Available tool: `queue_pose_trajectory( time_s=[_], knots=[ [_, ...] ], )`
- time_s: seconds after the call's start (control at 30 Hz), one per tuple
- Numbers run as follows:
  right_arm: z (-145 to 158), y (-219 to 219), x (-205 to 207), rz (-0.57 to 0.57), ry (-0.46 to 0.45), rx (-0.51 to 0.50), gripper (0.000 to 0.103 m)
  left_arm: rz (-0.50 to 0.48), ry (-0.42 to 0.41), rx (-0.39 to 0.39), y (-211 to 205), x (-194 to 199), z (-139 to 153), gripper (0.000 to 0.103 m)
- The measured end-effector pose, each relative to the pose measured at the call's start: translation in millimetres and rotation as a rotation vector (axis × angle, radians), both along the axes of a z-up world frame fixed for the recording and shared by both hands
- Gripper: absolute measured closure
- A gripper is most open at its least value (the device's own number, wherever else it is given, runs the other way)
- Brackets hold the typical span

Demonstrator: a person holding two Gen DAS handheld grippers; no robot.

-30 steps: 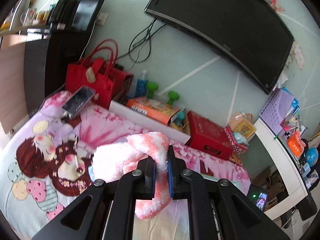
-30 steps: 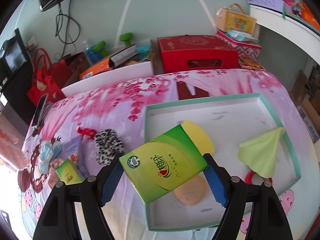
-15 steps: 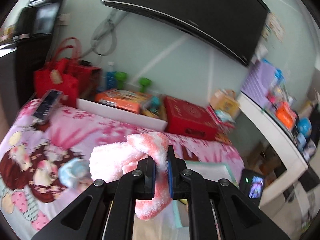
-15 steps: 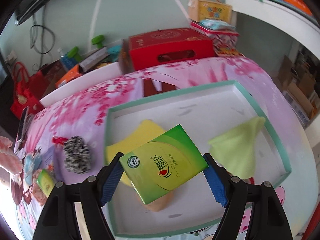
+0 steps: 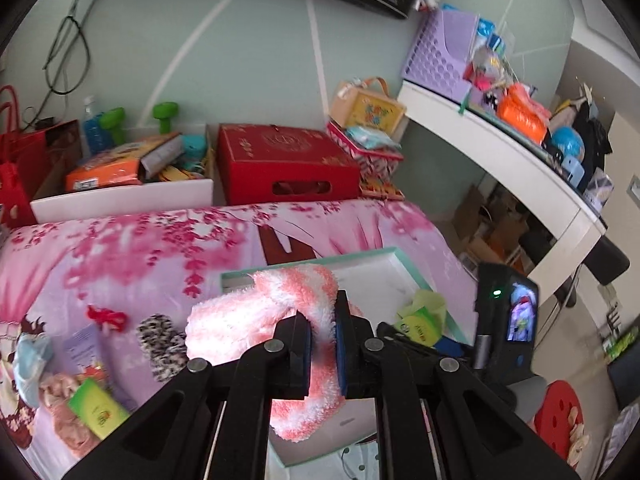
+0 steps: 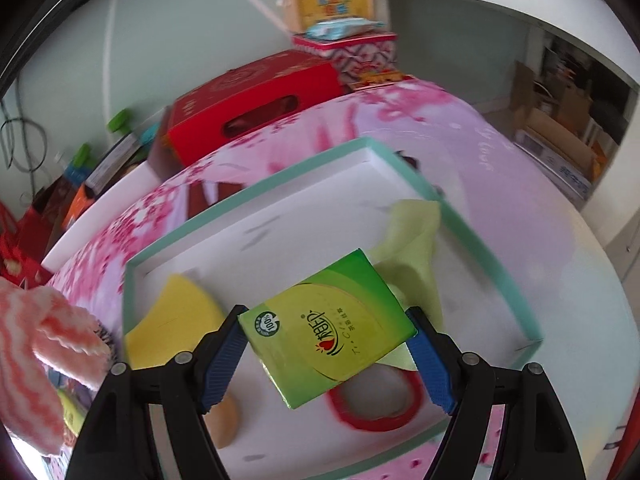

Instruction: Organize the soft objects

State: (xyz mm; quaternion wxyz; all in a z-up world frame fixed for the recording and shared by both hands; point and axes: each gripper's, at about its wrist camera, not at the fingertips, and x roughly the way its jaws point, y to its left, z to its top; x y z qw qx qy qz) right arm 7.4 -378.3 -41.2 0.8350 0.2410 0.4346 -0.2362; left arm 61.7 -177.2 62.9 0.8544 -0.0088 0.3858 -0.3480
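The left gripper was clamped tight on a fluffy pink-and-white sock, its jaws nearly together with only the pile pinched between them; the sock hung above the near left part of a shallow white tray with a teal rim, set on a pink flowered bedspread; the right gripper held a green tissue pack crosswise between its blue pads, jaws spread wide to the width of the pack, above the tray's near half; in the tray lay a yellow cloth at the left, a pale green cloth at the right, a red ring and a tan round pad near the front edge; on the bedspread left of the tray lay a spotted scrunchie, a red bow and a second green pack; a red box stood beyond the far edge of the bed.
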Motion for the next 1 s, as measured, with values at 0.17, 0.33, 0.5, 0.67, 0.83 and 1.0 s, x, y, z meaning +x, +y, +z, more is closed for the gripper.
queue_pose_trajectory(
  time_s=[0.17,0.33,0.5,0.67,0.83,1.0],
  knots=[
    [0,-18,-10,-0.059,-0.008,0.008,0.023,-0.043,0.009,0.015,-26,6,-6,0.093],
    [5,-26,-18,-0.099,-0.025,0.006,0.023,-0.09,0.0,-0.012,-49,10,-6,0.093],
    [8,-33,-22,-0.13,-0.023,-0.002,0.023,-0.129,-0.015,-0.067,-62,9,-3,0.093],
    [6,-34,-22,-0.13,-0.007,0.001,0.023,-0.114,0.011,-0.05,-67,17,-20,0.093],
    [5,-31,-20,-0.118,0.002,-0.005,0.023,-0.054,0.086,0.012,-64,35,-46,0.093],
    [3,-28,-17,-0.1,0.015,-0.002,0.023,0.045,0.185,0.112,-51,53,-79,0.093]
  ],
)
